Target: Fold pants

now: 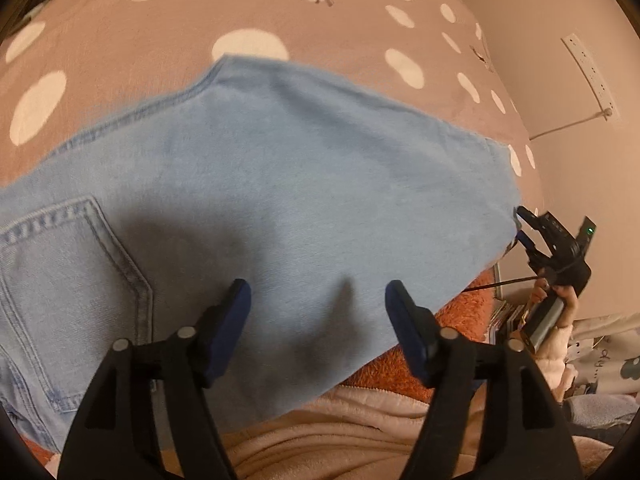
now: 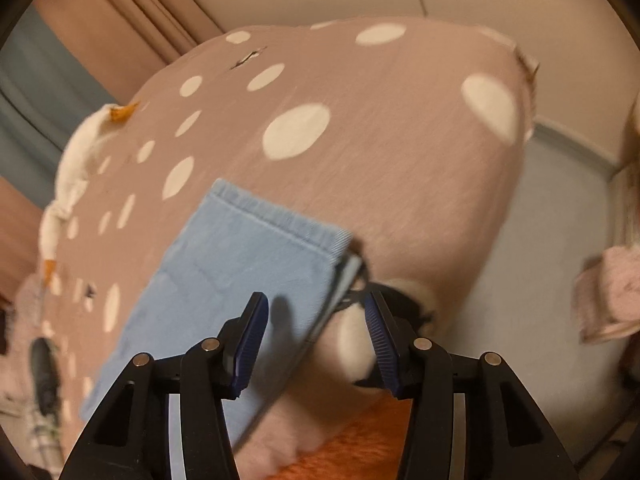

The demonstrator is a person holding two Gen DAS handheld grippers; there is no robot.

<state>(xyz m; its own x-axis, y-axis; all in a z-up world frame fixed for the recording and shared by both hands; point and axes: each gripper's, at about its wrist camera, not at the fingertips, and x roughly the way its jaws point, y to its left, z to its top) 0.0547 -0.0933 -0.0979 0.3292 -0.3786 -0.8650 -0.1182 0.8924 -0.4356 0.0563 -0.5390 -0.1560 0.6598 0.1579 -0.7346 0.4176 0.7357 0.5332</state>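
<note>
Right now the light blue pants (image 1: 256, 184) lie folded on the spotted bedspread (image 1: 120, 40), reaching its near edge. My left gripper (image 1: 318, 300) hovers above them, fingers spread; my right gripper (image 2: 316, 324) gapes wide beside the hem corner.

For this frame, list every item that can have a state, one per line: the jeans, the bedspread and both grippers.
Jeans: folded over, lying flat on the bed, back pocket up, hem layers stacked.
Left hand-held gripper: open, above the jeans, holding nothing.
Right hand-held gripper: open, at the hem corner, gripping nothing.
Bedspread: spread smooth under the jeans.
</note>
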